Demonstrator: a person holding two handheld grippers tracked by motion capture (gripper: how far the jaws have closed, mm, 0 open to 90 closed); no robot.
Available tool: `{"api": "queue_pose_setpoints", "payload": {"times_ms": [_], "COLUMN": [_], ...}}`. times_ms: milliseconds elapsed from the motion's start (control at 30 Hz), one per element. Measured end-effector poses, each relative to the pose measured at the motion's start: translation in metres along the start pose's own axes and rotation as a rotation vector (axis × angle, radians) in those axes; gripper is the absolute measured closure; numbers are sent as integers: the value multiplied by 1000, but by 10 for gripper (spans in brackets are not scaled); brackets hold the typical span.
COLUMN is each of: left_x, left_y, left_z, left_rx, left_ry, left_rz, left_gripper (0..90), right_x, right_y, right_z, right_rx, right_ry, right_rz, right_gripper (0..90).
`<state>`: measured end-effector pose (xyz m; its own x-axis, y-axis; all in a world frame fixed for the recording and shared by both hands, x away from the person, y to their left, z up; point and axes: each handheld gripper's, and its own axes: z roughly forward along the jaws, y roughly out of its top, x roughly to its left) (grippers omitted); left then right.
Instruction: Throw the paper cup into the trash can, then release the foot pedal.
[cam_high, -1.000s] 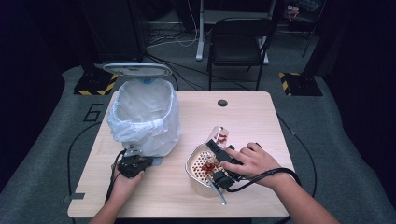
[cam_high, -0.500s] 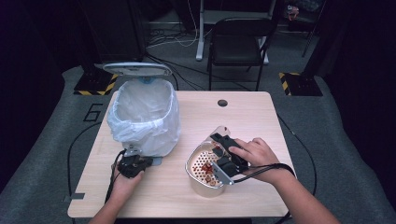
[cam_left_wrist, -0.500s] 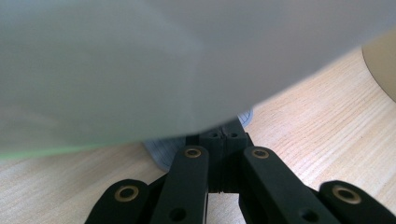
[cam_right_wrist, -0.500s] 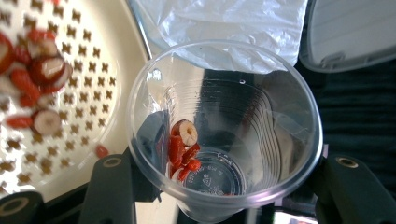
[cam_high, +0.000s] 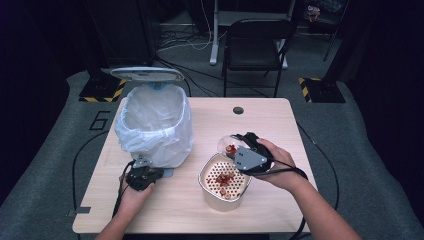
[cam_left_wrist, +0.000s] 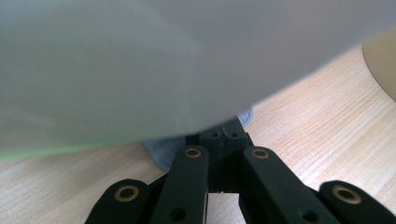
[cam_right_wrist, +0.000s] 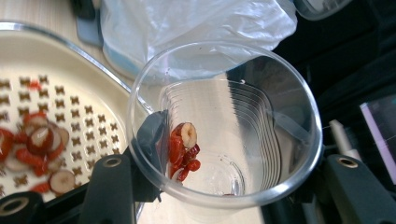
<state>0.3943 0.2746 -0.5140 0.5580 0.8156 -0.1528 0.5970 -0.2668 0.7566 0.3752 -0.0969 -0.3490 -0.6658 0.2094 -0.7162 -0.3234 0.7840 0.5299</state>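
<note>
My right gripper (cam_high: 233, 148) is shut on a clear plastic cup (cam_high: 226, 143), held tilted above the far right rim of a cream strainer bowl (cam_high: 204, 179). In the right gripper view the jaws of the right gripper (cam_right_wrist: 229, 179) clamp the cup (cam_right_wrist: 243, 116) by its sides, and a few red date slices (cam_right_wrist: 183, 150) cling inside it. More slices (cam_right_wrist: 37, 144) lie on the perforated insert (cam_right_wrist: 84, 107). My left gripper (cam_high: 143, 176) sits at the foot of the bin. It (cam_left_wrist: 223, 136) is shut, its tips against a grey ribbed pedal (cam_left_wrist: 161, 153).
A pedal bin (cam_high: 155, 125) lined with a white bag stands at the table's left, its lid (cam_high: 146, 74) raised. The bag (cam_left_wrist: 140, 70) bulges just over my left gripper. A black chair (cam_high: 255, 45) stands beyond the table. A round cable hole (cam_high: 238, 110) marks the far edge.
My right gripper has lifted the cup from low over the bowl's near side up toward its far right rim. The left gripper has stayed put at the bin's foot.
</note>
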Motion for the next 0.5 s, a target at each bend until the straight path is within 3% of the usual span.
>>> {"api": "queue_pose_setpoints", "payload": {"times_ms": [33,67,133,233,267,367,500], "left_x": [0,0,1,0,1,0,0], "left_y": [0,0,0,0,0,0,0], "left_z": [0,0,-1,0,-1,0,0], "left_rx": [0,0,9,-1,9,3,-2], "left_ry": [5,5,10,6,7,-1,-3], "left_rz": [2,2,11,3,10,1,-2], "left_gripper": [900,900,900,900,900,900,900], "right_x": [-5,-5,-12,-15,-19,-23,-29], "right_y": [-2,-2,-6,-9,-11,-14,-15], "right_z": [0,0,1,3,4,6,7], "right_rx": [-18,-18,-36,-47,-53,-65,-82], "right_ry": [16,16,56,64,85,120,138], "right_rz": [59,59,156,201,253,329,385], "right_gripper": [427,427,427,426,424,422,423]}}
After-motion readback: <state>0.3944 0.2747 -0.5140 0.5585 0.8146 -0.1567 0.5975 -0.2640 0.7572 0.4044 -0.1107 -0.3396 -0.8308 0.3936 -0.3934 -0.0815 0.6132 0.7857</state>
